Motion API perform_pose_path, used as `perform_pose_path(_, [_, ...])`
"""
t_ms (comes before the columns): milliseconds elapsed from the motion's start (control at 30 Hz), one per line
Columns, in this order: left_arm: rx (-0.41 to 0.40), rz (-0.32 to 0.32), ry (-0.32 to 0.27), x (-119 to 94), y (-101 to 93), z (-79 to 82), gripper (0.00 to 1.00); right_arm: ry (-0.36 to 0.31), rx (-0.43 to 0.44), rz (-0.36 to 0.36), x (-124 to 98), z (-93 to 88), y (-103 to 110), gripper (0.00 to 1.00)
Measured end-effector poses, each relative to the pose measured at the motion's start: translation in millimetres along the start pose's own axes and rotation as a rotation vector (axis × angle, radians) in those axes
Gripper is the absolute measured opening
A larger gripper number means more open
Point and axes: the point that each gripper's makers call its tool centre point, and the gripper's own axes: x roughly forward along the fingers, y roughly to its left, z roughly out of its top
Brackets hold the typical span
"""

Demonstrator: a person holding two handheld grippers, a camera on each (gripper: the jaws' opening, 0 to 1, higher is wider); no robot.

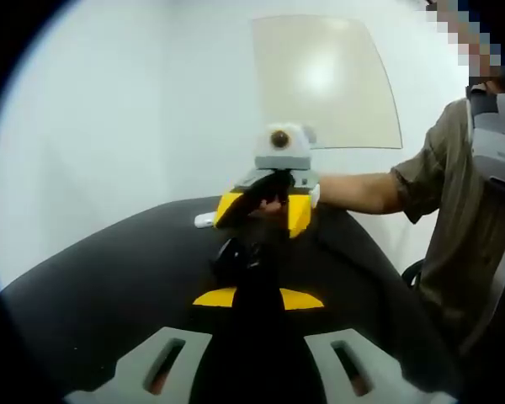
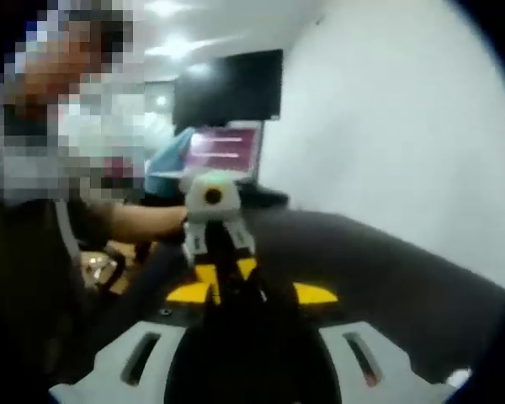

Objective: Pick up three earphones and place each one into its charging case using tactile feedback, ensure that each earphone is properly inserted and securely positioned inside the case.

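Left gripper (image 1: 257, 296) fingers pinch dark case (image 1: 236, 257); right gripper (image 2: 251, 293) fingers' state unclear, above black table (image 2: 387, 261).

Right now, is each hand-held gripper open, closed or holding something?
Left hand-held gripper: cannot be told.
Right hand-held gripper: cannot be told.

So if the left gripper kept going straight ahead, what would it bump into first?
Probably the small dark object on the black table, just past the left gripper. Beyond it comes the right gripper. Depth is hard to judge here.
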Motion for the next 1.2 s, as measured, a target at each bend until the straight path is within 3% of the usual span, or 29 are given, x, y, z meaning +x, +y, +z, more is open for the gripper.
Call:
perform_pose_path(200, [0.003, 0.000, 0.001, 0, -0.4, 0.0, 0.14, 0.021, -0.004, 0.009, 7, -16.1, 2, 0.41])
perform_pose_path(367, [-0.005, -0.001, 0.003, 0, 0.0, -0.3, 0.14, 0.009, -0.063, 0.012, 8, -13.7, 5, 0.33])
perform_pose_path(533, [-0.025, 0.004, 0.012, 0, 1.4, -1.3, 0.14, 0.008, -0.119, 0.000, 8, -12.3, 6, 0.33])
perform_pose_path(700, [-0.036, 0.004, 0.017, 0, 1.1, -1.3, 0.14, 0.023, -0.232, -0.045, 10, -12.7, 3, 0.30])
perform_pose_path(1200, [-0.086, 0.019, 0.029, 1, 4.7, -2.1, 0.13, 0.018, -0.370, -0.085, 8, -9.3, -1, 0.28])
